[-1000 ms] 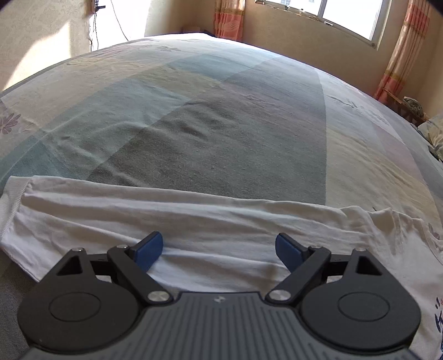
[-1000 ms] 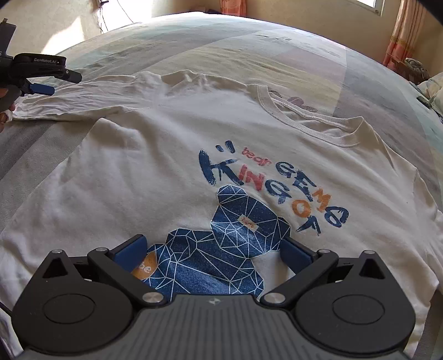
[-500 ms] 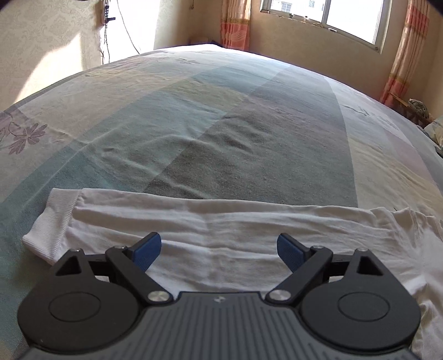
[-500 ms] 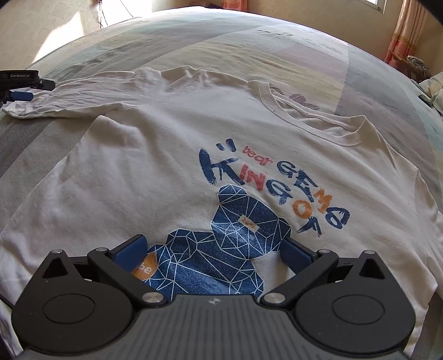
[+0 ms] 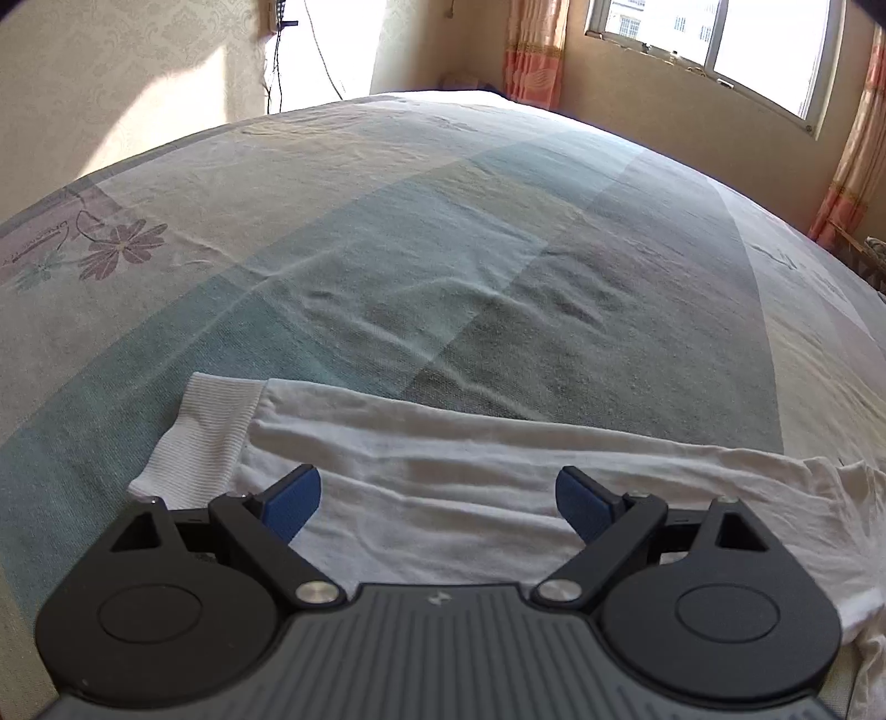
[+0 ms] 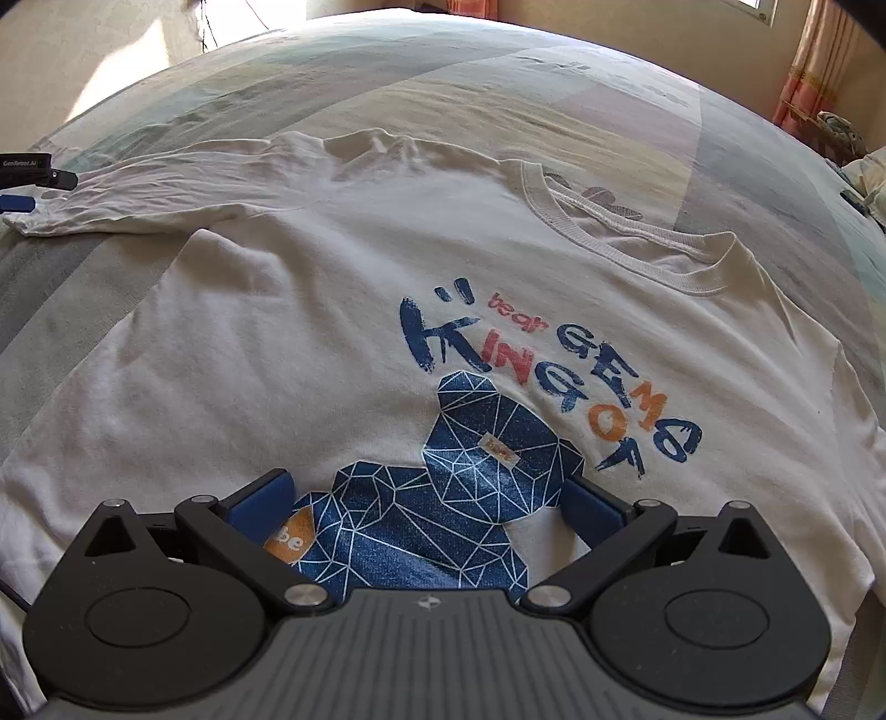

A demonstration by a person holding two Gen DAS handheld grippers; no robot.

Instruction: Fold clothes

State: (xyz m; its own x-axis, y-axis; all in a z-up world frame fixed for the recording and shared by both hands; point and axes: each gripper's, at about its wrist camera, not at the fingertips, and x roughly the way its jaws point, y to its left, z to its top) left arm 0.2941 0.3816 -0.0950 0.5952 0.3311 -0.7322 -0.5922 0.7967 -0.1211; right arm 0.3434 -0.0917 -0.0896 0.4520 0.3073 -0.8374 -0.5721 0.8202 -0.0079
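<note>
A white long-sleeved shirt [image 6: 310,343] with a blue geometric bear print and coloured lettering lies face up, spread flat on the bed. Its left sleeve [image 5: 443,476] stretches straight out sideways, ending in a ribbed cuff [image 5: 205,437]. My left gripper [image 5: 437,498] hovers open over that sleeve, close to the cuff, holding nothing. My right gripper [image 6: 426,504] is open above the bear print [image 6: 443,498] on the shirt's lower front, also holding nothing. The left gripper's tip [image 6: 33,171] shows at the far left edge of the right wrist view, by the sleeve end.
The bed is covered by a patchwork sheet [image 5: 498,266] in green, grey and cream blocks with slight wrinkles. Walls, a window [image 5: 714,50] and orange curtains [image 5: 853,144] stand beyond the bed. A pillow [image 6: 869,177] lies at the far right.
My left gripper has moved left along the sleeve toward the cuff, and its view tilted up. The right gripper has stayed put over the bear print. Both remain open.
</note>
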